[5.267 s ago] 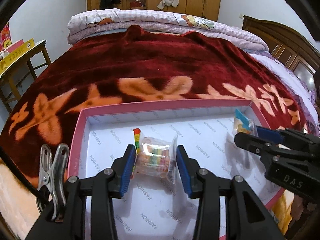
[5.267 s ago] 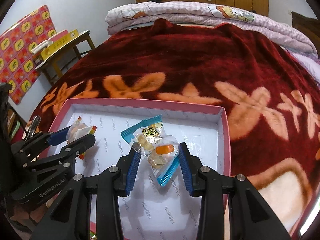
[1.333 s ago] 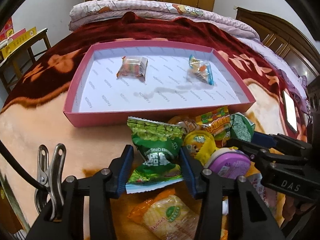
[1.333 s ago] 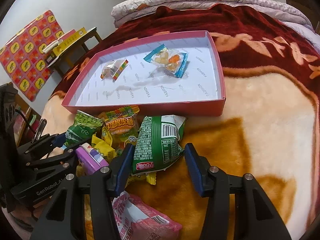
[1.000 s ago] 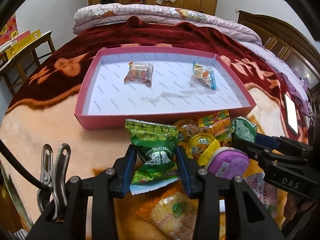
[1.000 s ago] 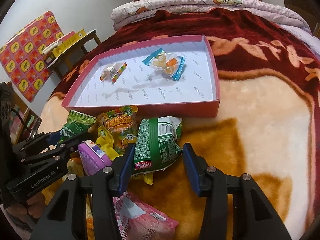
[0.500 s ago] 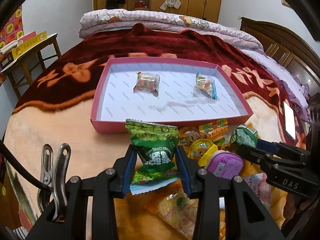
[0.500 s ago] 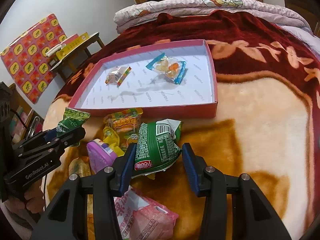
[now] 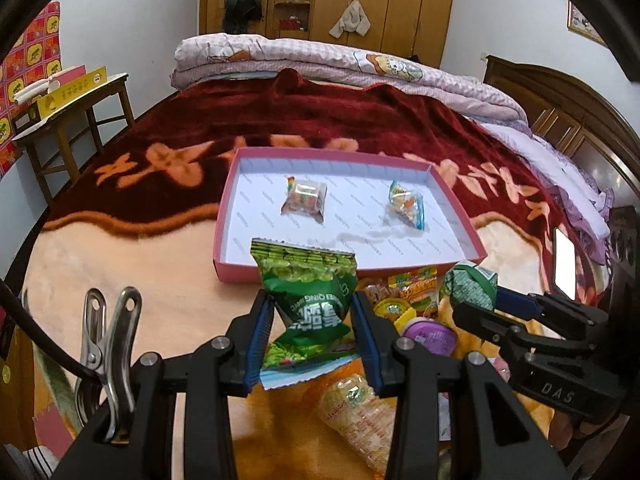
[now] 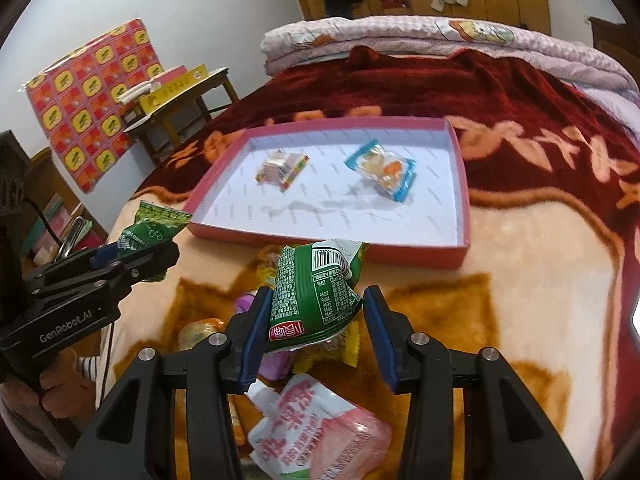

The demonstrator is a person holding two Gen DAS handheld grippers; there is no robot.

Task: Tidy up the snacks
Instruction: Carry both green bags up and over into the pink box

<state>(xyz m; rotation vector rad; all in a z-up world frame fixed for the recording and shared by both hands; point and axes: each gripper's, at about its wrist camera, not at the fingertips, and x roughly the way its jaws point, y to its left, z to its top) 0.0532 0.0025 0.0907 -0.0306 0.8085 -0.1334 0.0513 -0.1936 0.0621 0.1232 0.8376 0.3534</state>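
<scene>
My left gripper [image 9: 314, 334] is shut on a green pea snack bag [image 9: 310, 300] and holds it above the blanket, in front of the pink tray [image 9: 256, 270]. My right gripper [image 10: 316, 320] is shut on a green snack bag with a barcode [image 10: 316, 296], lifted above the snack pile. The tray [image 10: 420, 256] holds a rainbow candy packet [image 9: 304, 200] and a blue-edged packet [image 9: 406, 204]. Each gripper shows in the other's view, with the right gripper [image 9: 486, 306] low on the right and the left gripper [image 10: 138, 254] on the left.
Loose snacks lie near the tray: a purple cup [image 9: 430, 334], an orange packet [image 9: 412, 284], a yellow corn packet [image 9: 356, 408], a pink bag [image 10: 316, 432]. A wooden side table [image 9: 68, 96] stands at left. A phone [image 9: 564, 266] lies at right.
Both grippers closed on green bags in the pile and have lifted them up and back; the tray looks farther away. Earlier both had let go of the two packets in the tray.
</scene>
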